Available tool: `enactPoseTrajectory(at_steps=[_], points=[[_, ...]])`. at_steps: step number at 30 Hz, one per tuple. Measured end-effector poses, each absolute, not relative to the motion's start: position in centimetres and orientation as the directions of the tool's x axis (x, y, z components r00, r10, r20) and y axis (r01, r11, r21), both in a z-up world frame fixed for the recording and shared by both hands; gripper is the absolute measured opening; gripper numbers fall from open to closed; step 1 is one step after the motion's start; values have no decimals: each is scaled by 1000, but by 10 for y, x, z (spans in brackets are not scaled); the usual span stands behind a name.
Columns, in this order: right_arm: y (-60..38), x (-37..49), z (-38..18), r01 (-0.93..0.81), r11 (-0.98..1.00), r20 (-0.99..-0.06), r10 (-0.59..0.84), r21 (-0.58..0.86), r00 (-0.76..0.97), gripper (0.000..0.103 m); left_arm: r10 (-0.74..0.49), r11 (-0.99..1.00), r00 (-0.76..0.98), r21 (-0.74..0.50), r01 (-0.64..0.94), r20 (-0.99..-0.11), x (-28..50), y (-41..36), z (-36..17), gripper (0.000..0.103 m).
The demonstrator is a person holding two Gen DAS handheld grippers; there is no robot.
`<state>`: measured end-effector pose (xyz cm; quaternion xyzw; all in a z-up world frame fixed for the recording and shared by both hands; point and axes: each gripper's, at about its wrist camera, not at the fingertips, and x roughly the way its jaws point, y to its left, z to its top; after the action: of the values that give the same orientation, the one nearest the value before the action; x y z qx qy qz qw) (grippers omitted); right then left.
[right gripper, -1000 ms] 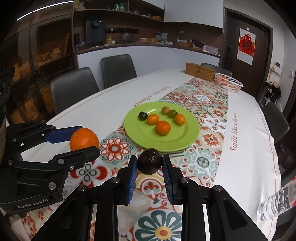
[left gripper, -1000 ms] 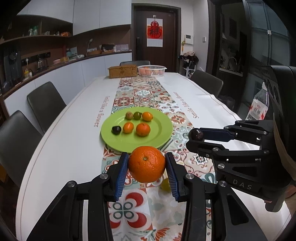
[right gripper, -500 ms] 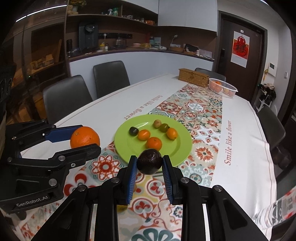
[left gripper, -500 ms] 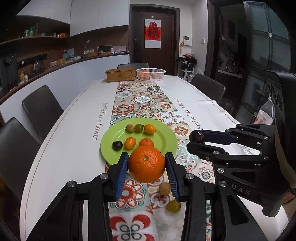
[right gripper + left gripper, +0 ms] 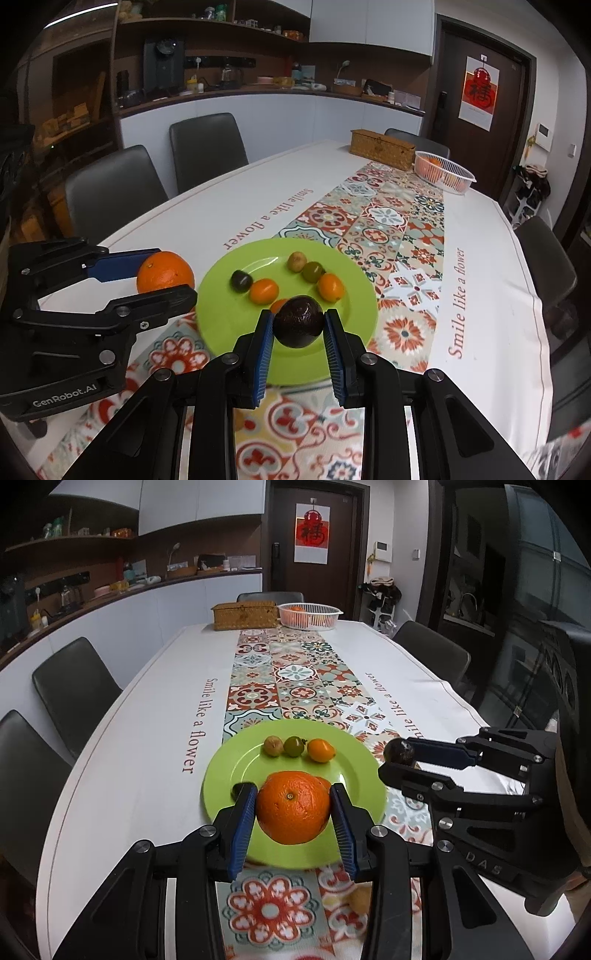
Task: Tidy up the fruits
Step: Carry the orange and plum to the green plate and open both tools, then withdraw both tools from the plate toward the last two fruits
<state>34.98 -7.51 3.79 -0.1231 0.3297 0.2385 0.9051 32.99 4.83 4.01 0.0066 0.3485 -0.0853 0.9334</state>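
Two claws hang over the near rim of a green plate (image 5: 229,764), each clamped on a fruit. Left claw (image 5: 293,808) grips a large orange (image 5: 293,806) between its blue pads, held clear above the plate's near half. Right claw (image 5: 298,326) is clenched on a dark, rough-skinned avocado (image 5: 298,322), likewise above the plate's near edge; in the left wrist view it sits at 3 o'clock of the orange.

On the plate, seen from the right wrist, a small dark fruit (image 5: 241,280) lies at 10 o'clock of the avocado, with a small orange fruit (image 5: 263,291) just beside it. Farther back run three small fruits in a row: a yellowish one (image 5: 296,261), a green one (image 5: 313,271) and an orange one (image 5: 331,287).

Beyond, the plate rests on a patterned runner (image 5: 291,679) down the middle of the white worktop (image 5: 147,716). At the far end, 12 o'clock, stand a wicker box (image 5: 244,614) and a white basket (image 5: 309,616) with orange fruit inside
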Motion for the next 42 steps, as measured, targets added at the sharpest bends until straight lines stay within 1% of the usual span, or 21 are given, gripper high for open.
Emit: enactPoseTrajectory(at_steps=[3, 7, 12, 18, 25, 30, 34, 38, 42], points=[[-71, 364, 32, -507, 860, -671, 339, -63, 659, 28, -183, 981, 730, -81, 174, -659, 348, 54, 35, 40], [-69, 384, 21, -497, 866, -699, 330, -43, 635, 28, -183, 981, 720, -76, 178, -669, 365, 54, 28, 40], [-69, 403, 9, -475, 880, -725, 312, -24, 614, 28, -197, 979, 683, -108, 171, -703, 395, 57, 13, 40], [-71, 423, -6, -449, 894, -754, 300, 8, 584, 28, -180, 982, 644, -100, 160, -744, 417, 55, -6, 40], [-71, 433, -20, -439, 898, -775, 279, 3, 567, 28, -167, 983, 626, -79, 165, -762, 431, 52, -13, 40], [-75, 436, -23, -431, 902, -778, 286, 22, 560, 30, -162, 984, 619, -79, 160, -768, 436, 51, -14, 40], [-81, 434, -19, -418, 908, -770, 276, 14, 575, 31, -152, 985, 635, -63, 160, -757, 430, 49, -11, 49], [-87, 429, -12, -406, 914, -760, 275, 16, 589, 31, -139, 986, 648, -46, 158, -749, 422, 48, -5, 50], [-93, 415, -2, -407, 913, -738, 286, 17, 611, 31, -111, 987, 675, 0, 162, -729, 405, 45, 5, 50]])
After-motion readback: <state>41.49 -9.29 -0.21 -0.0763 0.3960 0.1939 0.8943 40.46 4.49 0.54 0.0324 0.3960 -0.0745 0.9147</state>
